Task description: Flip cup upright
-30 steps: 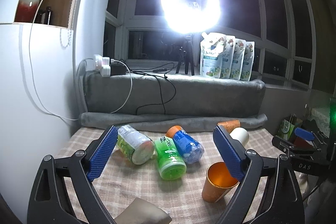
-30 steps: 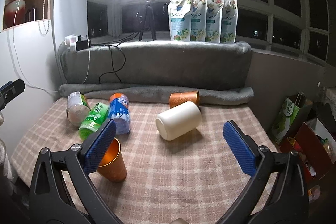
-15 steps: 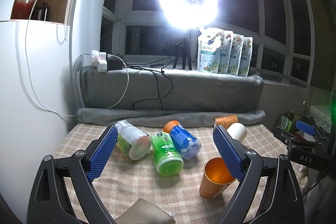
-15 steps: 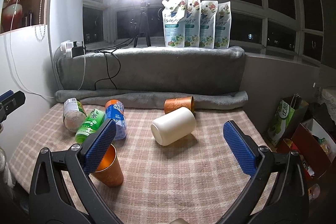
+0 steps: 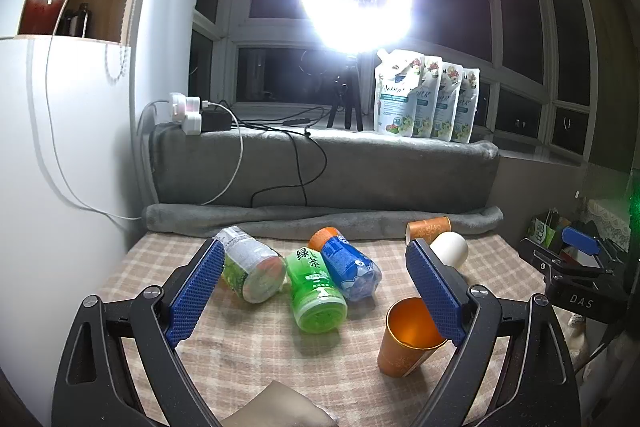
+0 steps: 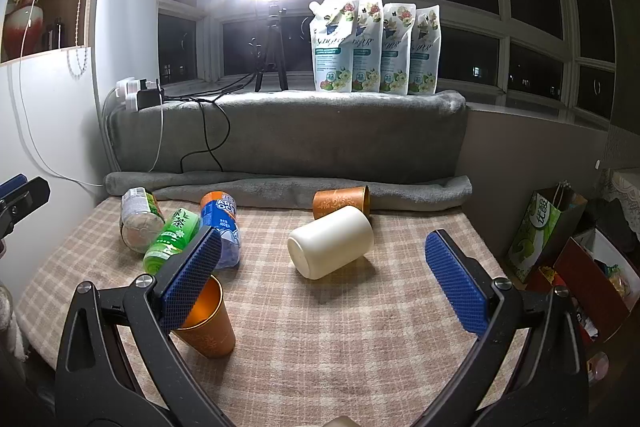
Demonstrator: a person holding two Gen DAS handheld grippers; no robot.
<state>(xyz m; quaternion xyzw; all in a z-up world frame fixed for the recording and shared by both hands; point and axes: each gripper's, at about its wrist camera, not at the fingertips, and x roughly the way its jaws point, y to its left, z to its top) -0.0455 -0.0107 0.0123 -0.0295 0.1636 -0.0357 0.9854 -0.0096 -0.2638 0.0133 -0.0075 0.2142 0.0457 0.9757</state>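
Both grippers, left [image 5: 314, 291] & right [image 6: 334, 279], spread wide, nothing held; white cup [image 6: 331, 242] on its side, orange cup [image 6: 208, 323] upright nr it

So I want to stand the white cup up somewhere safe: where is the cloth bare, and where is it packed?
Bare cloth lies in front of the white cup, toward the right claw, and along the table's right edge. The left-rear corner is crowded: three bottles lie close together, with the upright orange cup in front of them.
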